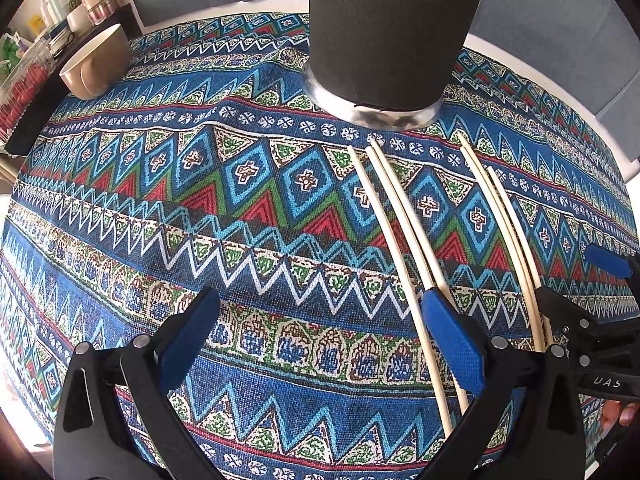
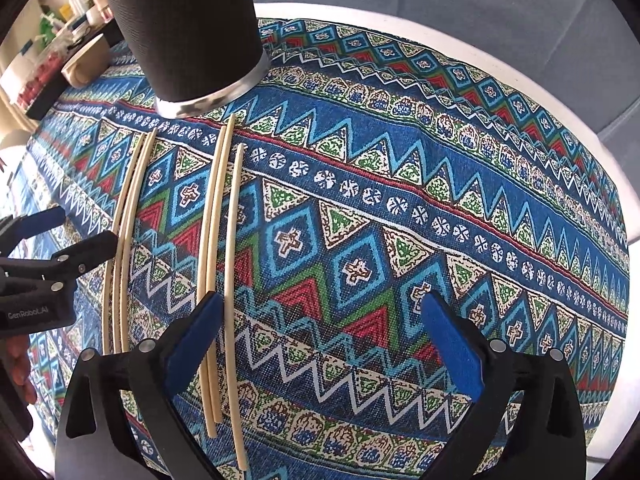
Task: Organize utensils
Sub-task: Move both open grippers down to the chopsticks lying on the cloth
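Hovering wide open and empty over the patterned tablecloth (image 1: 248,264), left gripper (image 1: 320,328) and right gripper (image 2: 320,336) flank chopsticks (image 2: 216,216) lying flat beside the black holder (image 1: 384,32).

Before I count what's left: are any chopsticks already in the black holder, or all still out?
Cannot tell for the black holder: its top is out of frame. Five chopsticks lie flat on the tablecloth.
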`<control>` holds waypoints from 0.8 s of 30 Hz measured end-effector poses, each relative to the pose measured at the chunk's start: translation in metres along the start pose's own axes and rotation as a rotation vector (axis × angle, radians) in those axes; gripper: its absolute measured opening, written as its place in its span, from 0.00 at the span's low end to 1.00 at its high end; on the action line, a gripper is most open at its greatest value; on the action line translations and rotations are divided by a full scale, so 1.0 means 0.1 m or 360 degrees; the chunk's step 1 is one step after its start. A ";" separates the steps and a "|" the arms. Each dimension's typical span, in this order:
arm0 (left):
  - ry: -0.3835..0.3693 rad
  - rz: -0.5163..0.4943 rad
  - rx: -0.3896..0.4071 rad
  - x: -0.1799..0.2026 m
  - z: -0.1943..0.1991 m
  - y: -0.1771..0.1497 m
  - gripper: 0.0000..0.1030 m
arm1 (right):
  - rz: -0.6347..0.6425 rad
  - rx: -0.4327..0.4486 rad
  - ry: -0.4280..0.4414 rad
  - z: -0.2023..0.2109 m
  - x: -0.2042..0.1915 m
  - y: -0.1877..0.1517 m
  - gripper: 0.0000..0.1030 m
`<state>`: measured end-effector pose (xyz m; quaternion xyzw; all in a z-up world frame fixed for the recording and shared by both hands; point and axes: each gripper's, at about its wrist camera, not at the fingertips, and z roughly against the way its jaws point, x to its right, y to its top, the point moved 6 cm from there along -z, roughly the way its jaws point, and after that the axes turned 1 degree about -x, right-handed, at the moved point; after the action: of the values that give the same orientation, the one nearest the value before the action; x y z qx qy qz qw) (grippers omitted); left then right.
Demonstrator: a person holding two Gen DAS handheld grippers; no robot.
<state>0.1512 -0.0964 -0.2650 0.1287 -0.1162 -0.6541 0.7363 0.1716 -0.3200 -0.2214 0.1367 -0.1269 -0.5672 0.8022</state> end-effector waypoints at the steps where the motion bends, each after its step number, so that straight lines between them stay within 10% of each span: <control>1: 0.0021 -0.0015 -0.0009 -0.02 0.00 0.00 0.96 | -0.0002 -0.0014 0.0000 0.00 0.00 0.01 0.94; 16: -0.0010 -0.0084 -0.0130 -0.19 -0.04 0.14 0.94 | 0.0067 -0.0161 0.0013 -0.14 -0.06 0.19 0.91; 24: -0.0032 -0.0043 -0.0100 -0.50 0.12 0.12 0.41 | 0.0020 -0.0129 0.0000 0.01 0.18 0.22 0.18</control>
<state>0.1526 -0.0455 -0.2500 0.1005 -0.1013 -0.6685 0.7298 0.1961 -0.3305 -0.2112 0.1033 -0.1046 -0.5668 0.8107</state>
